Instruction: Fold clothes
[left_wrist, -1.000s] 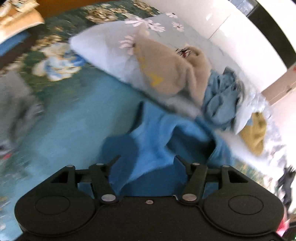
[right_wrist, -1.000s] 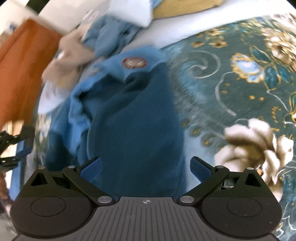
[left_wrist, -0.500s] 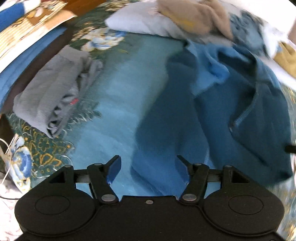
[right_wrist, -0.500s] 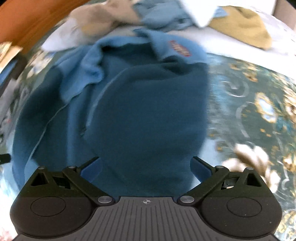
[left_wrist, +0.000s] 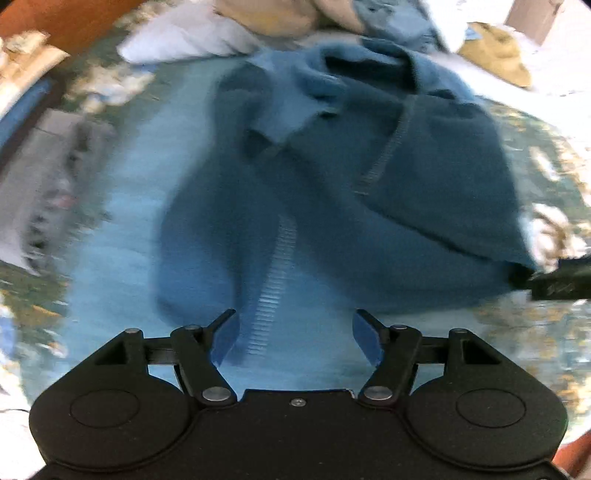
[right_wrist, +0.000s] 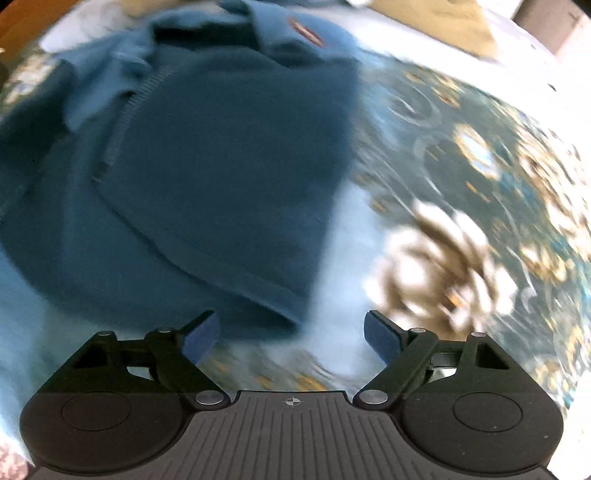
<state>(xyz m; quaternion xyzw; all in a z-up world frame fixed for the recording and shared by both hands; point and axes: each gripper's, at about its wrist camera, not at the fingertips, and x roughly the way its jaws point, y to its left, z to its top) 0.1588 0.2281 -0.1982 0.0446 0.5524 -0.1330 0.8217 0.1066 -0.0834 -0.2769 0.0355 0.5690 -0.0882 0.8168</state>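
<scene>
A dark blue fleece jacket (left_wrist: 332, 221) lies spread and rumpled on the bed, its zip (left_wrist: 277, 277) running down toward my left gripper (left_wrist: 294, 314). That gripper points down over the bottom hem and is open, with only the zip's lower end between its fingers. In the right wrist view the jacket (right_wrist: 221, 166) fills the left half, a red patch (right_wrist: 306, 29) near its collar. My right gripper (right_wrist: 290, 315) hovers over the hem's right corner. Its jaws are closing, and the hem edge lies between them without being pressed.
A floral teal bedcover (right_wrist: 461, 184) lies under everything. A grey folded garment (left_wrist: 40, 184) sits at the left. Beige (left_wrist: 280, 18) and mustard (left_wrist: 498, 62) clothes are piled at the far side. A black part of the other tool (left_wrist: 557, 282) shows at the right edge.
The left gripper swung from the clothes pile down to the jacket's bottom hem. The right gripper slid toward the hem's right corner and its fingers came closer together.
</scene>
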